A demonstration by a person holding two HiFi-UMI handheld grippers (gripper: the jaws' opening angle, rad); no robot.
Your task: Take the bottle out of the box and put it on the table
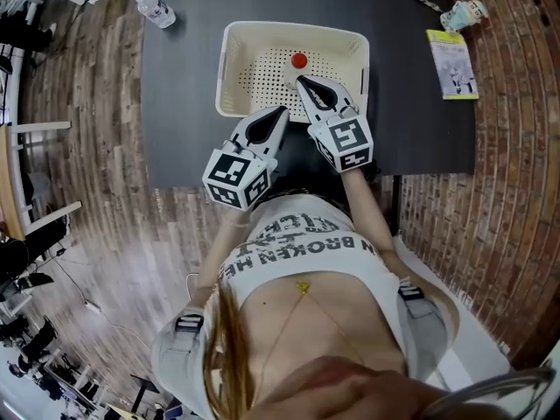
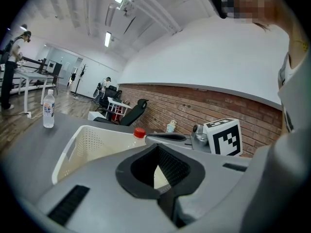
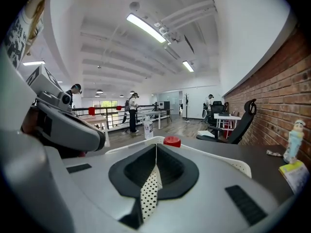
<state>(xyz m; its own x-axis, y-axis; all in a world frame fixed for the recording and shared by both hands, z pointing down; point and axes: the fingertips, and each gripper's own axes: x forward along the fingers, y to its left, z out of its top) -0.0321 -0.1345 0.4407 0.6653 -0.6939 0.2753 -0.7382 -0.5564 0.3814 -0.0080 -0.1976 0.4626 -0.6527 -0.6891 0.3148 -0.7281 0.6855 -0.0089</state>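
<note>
A bottle with a red cap [image 1: 299,60] stands inside a cream perforated box [image 1: 229,68] on the dark table [image 1: 188,86]. My right gripper [image 1: 300,80] is shut and empty, its tips over the box just short of the cap. In the right gripper view the cap [image 3: 171,141] shows right beyond the closed tips [image 3: 155,145]. My left gripper [image 1: 283,110] is shut too, holding nothing, at the box's near rim and left of the right one. The left gripper view shows the box [image 2: 73,144], the cap [image 2: 139,132] and the right gripper's jaws.
A second clear bottle [image 1: 155,9] stands on the table's far left corner. A yellow booklet [image 1: 452,64] and a small figurine [image 1: 462,14] lie at the far right. The table's near edge runs just under both grippers. The floor is wooden.
</note>
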